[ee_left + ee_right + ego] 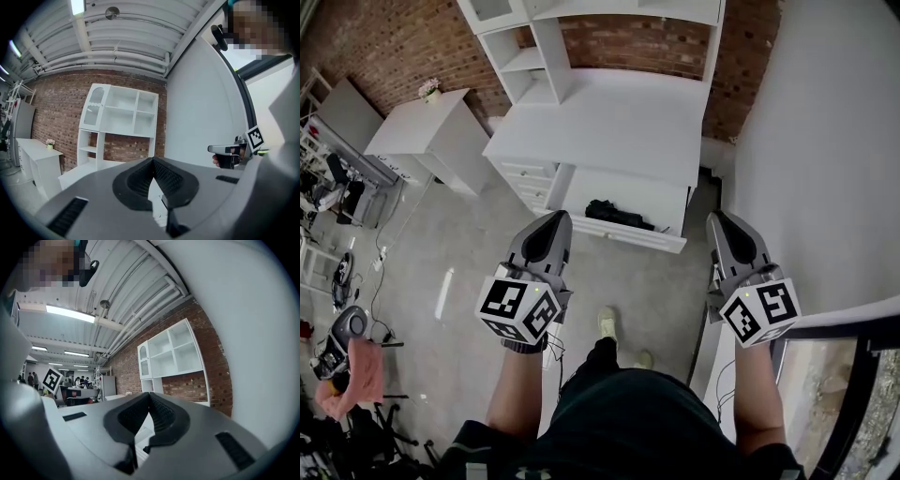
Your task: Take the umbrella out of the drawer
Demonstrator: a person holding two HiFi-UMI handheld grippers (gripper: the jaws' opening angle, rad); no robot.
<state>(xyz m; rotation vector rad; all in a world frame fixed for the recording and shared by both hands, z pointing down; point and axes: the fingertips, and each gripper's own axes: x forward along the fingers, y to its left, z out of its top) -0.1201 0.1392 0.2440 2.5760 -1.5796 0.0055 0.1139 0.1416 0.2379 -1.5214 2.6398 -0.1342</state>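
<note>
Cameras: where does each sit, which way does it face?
Head view: on the head, steeply down at open drawer with umbrella; left gripper, right gripper, forearms, legs show.
Left gripper view: on left gripper, level along shut jaws toward shelf; right gripper at right.
Right gripper view: on right gripper, level toward shelf; left gripper's cube at left.
Shared: all see the shelf.

Drawer out, top open, straight run in from the front.
Bare floor (pixel 619 277) leads up to the drawer (pixel 623 234); the umbrella (pixel 617 215) lies uncovered, reachable from above. The desk (pixel 609 122) overhangs the drawer's back, the wall (pixel 825 141) crowds the right, and small drawers (pixel 530 183) flank the left.
</note>
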